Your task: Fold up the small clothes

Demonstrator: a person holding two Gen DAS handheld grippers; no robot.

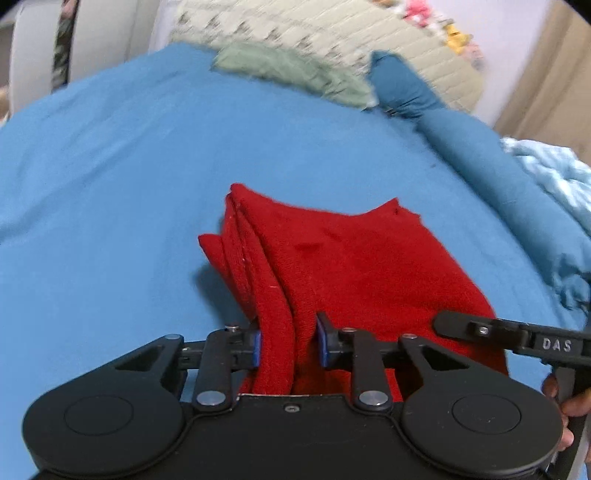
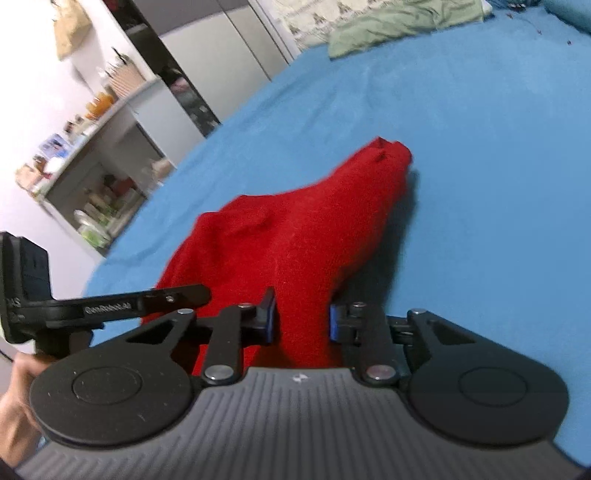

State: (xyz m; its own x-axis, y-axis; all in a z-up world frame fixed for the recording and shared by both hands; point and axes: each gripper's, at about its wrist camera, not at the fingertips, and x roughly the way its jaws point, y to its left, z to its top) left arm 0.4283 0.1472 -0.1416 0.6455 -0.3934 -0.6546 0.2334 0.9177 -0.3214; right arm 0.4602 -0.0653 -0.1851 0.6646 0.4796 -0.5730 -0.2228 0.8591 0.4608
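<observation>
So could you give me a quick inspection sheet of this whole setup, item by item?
Surface: bed under a blue sheet.
Job's things: red knitted cloth, folded in layers, near edge lifted.
Clutter: crumpled green garment, pale blue bundle.
Grippers: left gripper and right gripper each closed on the red cloth's near edge.
Cables: nothing seen.
Surroundings: patterned cream pillow, teal bolster, stocked grey shelf unit.
</observation>
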